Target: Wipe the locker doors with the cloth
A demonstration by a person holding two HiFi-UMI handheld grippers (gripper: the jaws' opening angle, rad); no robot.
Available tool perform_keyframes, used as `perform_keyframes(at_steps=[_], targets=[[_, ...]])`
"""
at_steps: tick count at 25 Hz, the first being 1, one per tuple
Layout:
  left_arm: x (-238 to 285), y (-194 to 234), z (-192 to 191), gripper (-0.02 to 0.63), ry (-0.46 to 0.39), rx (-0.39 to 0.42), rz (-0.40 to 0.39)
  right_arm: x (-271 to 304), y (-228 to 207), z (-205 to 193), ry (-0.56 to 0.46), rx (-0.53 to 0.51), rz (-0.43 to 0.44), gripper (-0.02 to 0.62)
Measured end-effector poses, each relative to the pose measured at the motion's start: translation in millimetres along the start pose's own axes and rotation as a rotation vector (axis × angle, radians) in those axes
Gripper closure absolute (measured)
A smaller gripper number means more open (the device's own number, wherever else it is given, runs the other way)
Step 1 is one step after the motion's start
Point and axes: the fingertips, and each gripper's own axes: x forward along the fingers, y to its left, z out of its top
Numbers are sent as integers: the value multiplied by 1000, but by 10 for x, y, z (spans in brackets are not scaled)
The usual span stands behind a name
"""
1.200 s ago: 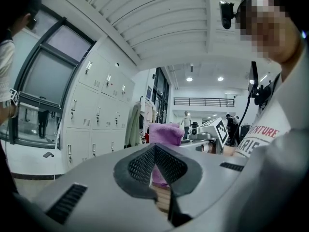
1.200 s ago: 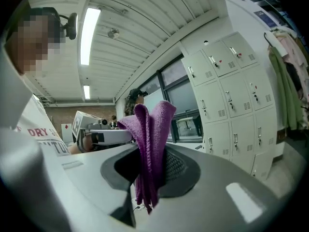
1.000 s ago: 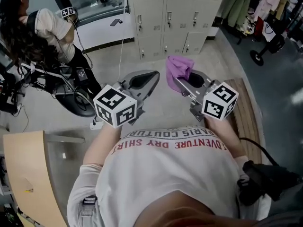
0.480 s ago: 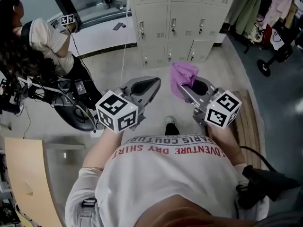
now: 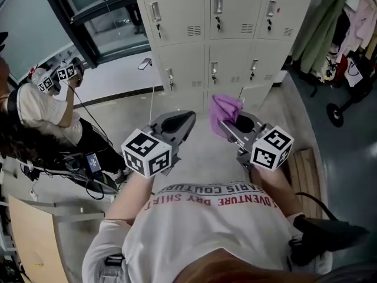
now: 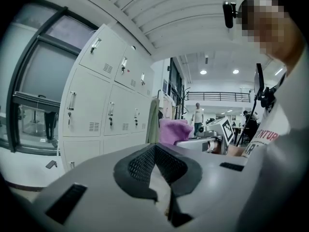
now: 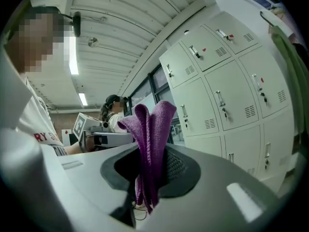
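The right gripper is clamped on the purple knitted cloth. The cloth's folds stand up out of the closed jaws, and a short end hangs below them. The left gripper is held level with the right and just beside it. Its jaws are pressed together with nothing between them. Compared with one second ago, both grippers keep the same pose and the same spacing, and the grip on the cloth is unchanged. What has changed is the surroundings. The bank of pale grey metal lockers ahead of the jaw tips now fills the top of the head view. It stands larger and nearer than before, with door handles, vent slots and keys easy to make out. A strip of bare floor lies between the jaw tips and the bottom row of doors, so the cloth is not touching any door. The seated person in a white top, beyond the left gripper, has moved toward the left edge of the view. The green garment on the clothes rail stands beyond the right gripper, next to the lockers. The slatted wooden platform lies below and outside the right gripper.
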Motion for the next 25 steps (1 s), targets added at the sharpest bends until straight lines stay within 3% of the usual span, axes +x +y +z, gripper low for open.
perform_keyframes(at_steps=[5, 10, 14, 16, 21, 25], targets=[[435, 469, 222, 604, 4, -5, 49, 300, -530, 376, -13, -47, 50, 522], [567, 906, 331, 604, 8, -19, 57, 731, -731, 564, -24, -47, 96, 531], [671, 1390, 591, 604, -33, 52, 53, 1239, -988, 759, -46, -56, 129, 535], [711, 1681, 725, 604, -51, 93, 51, 1532, -1156, 904, -72, -64, 124, 535], [826, 2470, 1015, 604, -71, 104, 58, 2266, -1497, 1259, -122, -81, 85, 535], [908, 2944, 1145, 604, -78, 120, 47, 2754, -1720, 1263, -109, -136, 40, 535]])
